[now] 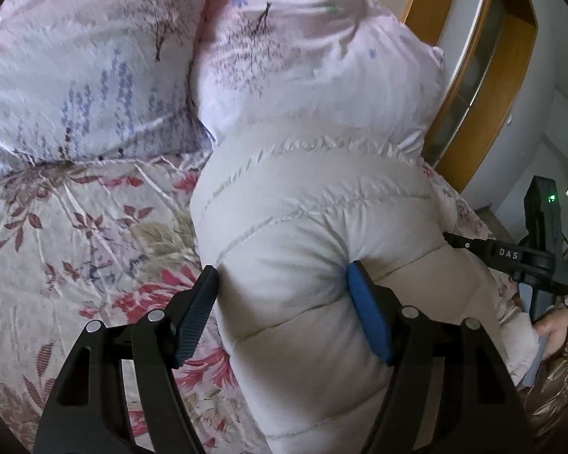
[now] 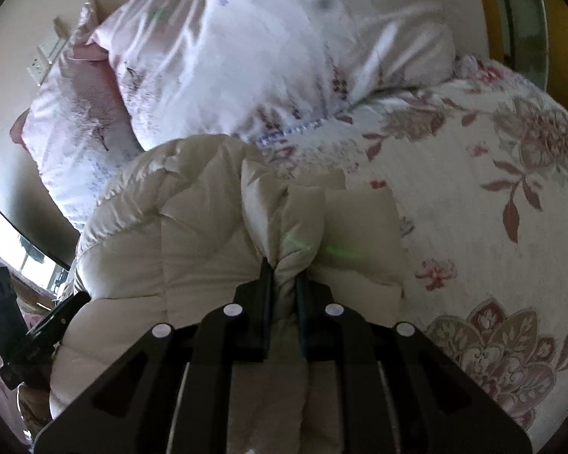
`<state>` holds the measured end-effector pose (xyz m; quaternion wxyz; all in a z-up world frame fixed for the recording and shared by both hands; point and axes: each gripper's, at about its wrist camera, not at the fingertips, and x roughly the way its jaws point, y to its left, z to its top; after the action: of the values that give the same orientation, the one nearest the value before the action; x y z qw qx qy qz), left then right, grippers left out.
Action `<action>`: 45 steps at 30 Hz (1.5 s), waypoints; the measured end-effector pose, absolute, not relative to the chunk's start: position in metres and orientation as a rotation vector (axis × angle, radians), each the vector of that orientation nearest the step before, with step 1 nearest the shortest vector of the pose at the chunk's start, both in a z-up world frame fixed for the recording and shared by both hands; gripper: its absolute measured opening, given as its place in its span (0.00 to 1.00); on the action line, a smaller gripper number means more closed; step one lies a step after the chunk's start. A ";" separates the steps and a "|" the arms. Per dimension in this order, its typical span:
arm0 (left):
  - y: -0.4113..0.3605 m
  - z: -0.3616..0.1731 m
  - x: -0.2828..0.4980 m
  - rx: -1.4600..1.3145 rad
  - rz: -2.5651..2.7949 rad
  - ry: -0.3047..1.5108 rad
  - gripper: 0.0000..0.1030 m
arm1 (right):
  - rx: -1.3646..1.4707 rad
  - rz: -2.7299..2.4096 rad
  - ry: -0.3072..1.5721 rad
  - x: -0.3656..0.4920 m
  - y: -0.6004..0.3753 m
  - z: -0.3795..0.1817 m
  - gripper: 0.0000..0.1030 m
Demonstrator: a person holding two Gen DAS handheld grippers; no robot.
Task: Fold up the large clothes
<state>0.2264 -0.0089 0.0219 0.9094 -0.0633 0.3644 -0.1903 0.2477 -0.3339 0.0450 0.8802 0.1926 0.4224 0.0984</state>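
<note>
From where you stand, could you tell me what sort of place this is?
Most likely a bedroom: a floral bedspread covers a bed, two printed pillows lie at its head, and a cream puffer jacket is spread across it.

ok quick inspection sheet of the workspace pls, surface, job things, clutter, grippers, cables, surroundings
surface: bed with floral bedspread, creased.
job's things: cream puffer jacket bunched lengthwise on the bedspread, its far end against the pillows.
clutter: two pale floral pillows at the head of the bed; something shiny brown at the near edge, unclear.
grippers: left gripper wide, fingers pressed into either side of the jacket; right gripper closed on a pinched fold of jacket.
cables: nothing seen.
surroundings: wooden-framed panel beside the bed; wall socket behind the pillows.
</note>
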 end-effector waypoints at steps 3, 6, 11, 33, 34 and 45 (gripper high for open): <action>-0.010 0.018 0.232 -0.136 -0.403 0.772 0.70 | 0.422 0.202 0.899 0.250 -0.338 0.038 0.13; -0.013 0.014 0.236 -0.131 -0.411 0.784 0.71 | 0.444 0.203 0.914 0.253 -0.343 0.033 0.13; -0.015 0.004 0.247 -0.128 -0.422 0.821 0.78 | 0.495 0.208 0.936 0.257 -0.350 0.023 0.15; -0.012 0.034 0.197 -0.056 -0.443 0.720 0.77 | 0.516 0.240 0.931 0.198 -0.351 0.029 0.15; -0.013 0.040 0.185 -0.039 -0.458 0.701 0.77 | 0.514 0.231 0.929 0.196 -0.351 0.027 0.15; -0.042 0.012 0.147 0.171 -0.474 0.790 0.80 | 0.513 0.175 0.904 0.179 -0.353 0.017 0.35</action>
<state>0.1466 -0.0425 0.0118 0.8923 0.0823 0.3807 -0.2283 0.1787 -0.3533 0.0165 0.8644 0.2447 0.4313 0.0834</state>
